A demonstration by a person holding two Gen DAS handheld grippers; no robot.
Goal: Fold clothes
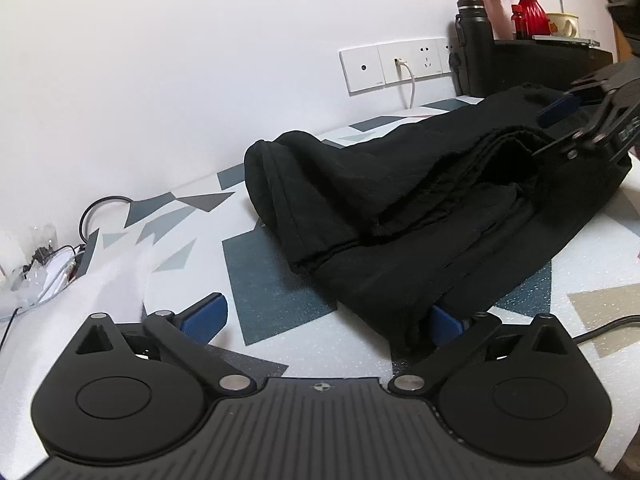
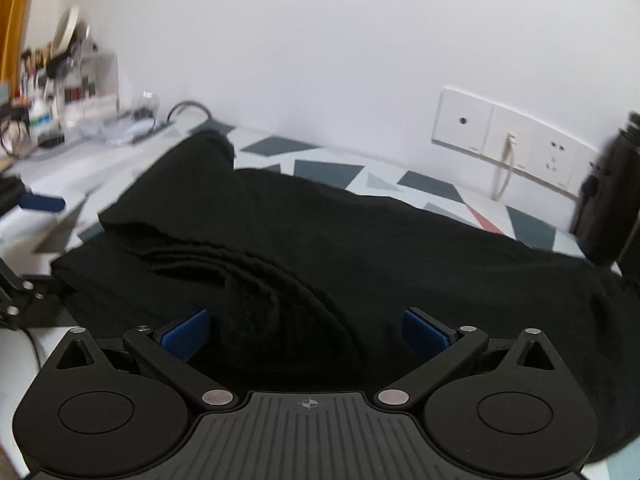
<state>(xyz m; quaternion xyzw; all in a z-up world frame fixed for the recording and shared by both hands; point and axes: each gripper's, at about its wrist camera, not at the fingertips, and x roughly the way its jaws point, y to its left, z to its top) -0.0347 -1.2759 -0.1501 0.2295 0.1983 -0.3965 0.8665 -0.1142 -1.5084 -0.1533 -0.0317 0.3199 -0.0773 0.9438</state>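
Both jaws stand open, the left gripper [image 1: 326, 322] at the black garment's [image 1: 420, 208] lower corner, the right gripper [image 2: 306, 334] over its middle folds, probably preparing another fold.

A lived-in home room — a red vase [image 1: 531, 14] of orange flowers and a mug [image 1: 563, 24] upper right, wall sockets [image 1: 394, 66] mid-frame, cluttered toiletries [image 2: 60, 80] upper left.

One black garment [image 1: 420, 216] lies on one patterned counter [image 1: 272, 276]. Two grippers, left [image 1: 324, 320] and right [image 2: 306, 334]. One black flask [image 1: 474, 46], one red vase [image 1: 532, 12], one cup [image 1: 564, 24].
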